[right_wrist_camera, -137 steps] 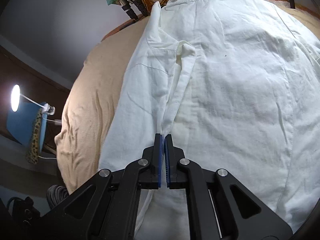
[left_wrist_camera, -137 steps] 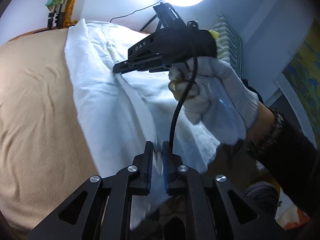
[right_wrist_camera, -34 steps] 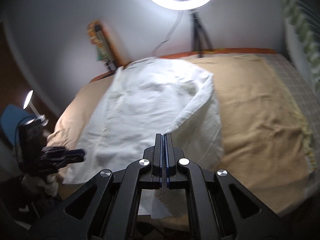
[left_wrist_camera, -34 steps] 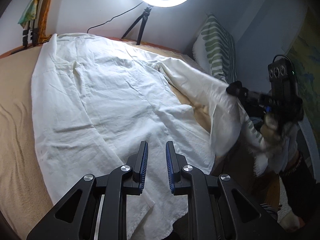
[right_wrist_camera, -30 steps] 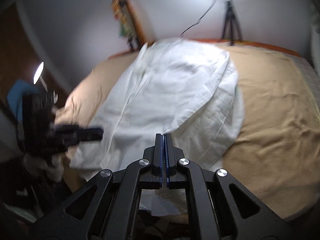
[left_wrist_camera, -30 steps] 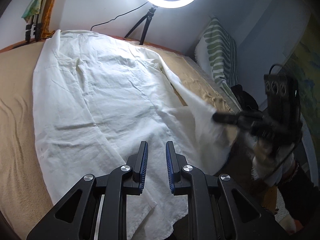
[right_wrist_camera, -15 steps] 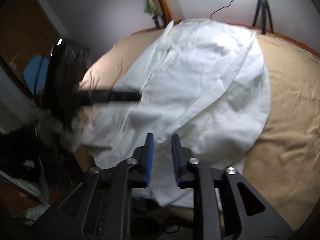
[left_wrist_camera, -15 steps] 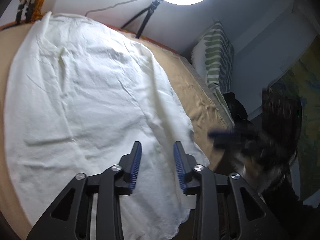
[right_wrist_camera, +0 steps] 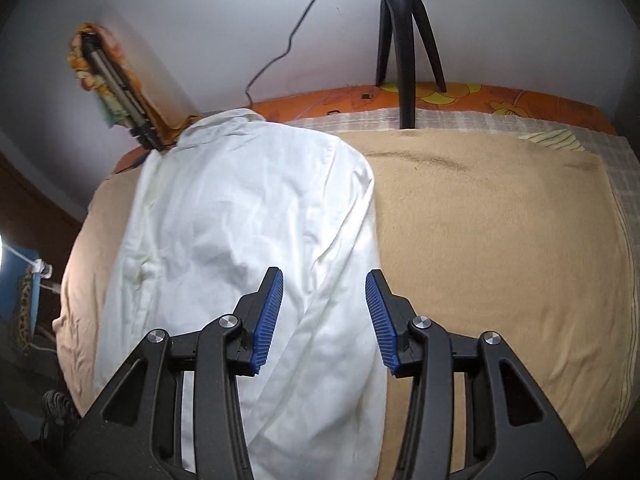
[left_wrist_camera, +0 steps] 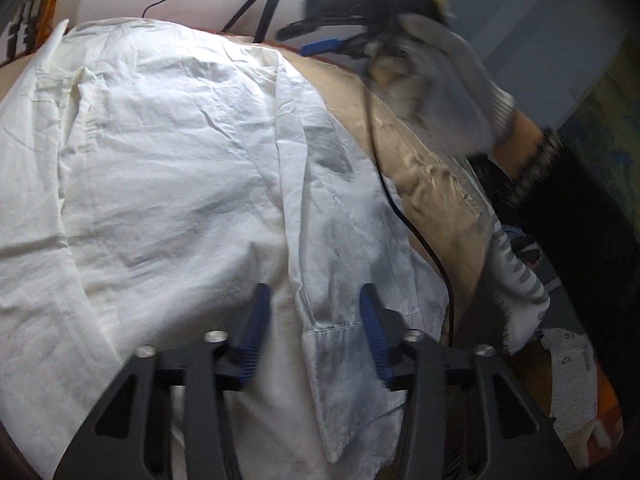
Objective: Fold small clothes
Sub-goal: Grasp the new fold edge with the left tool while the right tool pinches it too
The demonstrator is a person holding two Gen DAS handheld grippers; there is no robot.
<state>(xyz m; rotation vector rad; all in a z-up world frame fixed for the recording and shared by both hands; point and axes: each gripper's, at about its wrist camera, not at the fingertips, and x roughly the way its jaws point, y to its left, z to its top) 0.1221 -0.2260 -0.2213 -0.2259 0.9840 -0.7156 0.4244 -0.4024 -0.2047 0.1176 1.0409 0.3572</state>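
Observation:
A white shirt [left_wrist_camera: 168,168] lies spread on a tan blanket [right_wrist_camera: 500,220], collar at the far end. Its right sleeve [right_wrist_camera: 340,240] is folded in along the body, the cuff [left_wrist_camera: 340,344] at the near edge. My left gripper [left_wrist_camera: 314,292] hovers low over that cuff; its jaws are closing, the cuff lies under the gap and the pads do not press it. My right gripper [right_wrist_camera: 323,276] is above the sleeve with its jaws opening and nothing gripped. In the left wrist view the right gripper [left_wrist_camera: 298,40] is blurred, held high by a gloved hand [left_wrist_camera: 436,80].
A black tripod [right_wrist_camera: 404,40] stands at the bed's far edge by the wall. A black cable [left_wrist_camera: 400,208] hangs from the right hand across the blanket. A striped pillow [left_wrist_camera: 516,268] droops off the right side. A lamp [right_wrist_camera: 24,280] is beyond the left edge.
The right gripper let go of the sleeve, which now lies folded on the shirt, and swung far across over the bed. The left gripper came lower and closer to the cuff, jaws wider.

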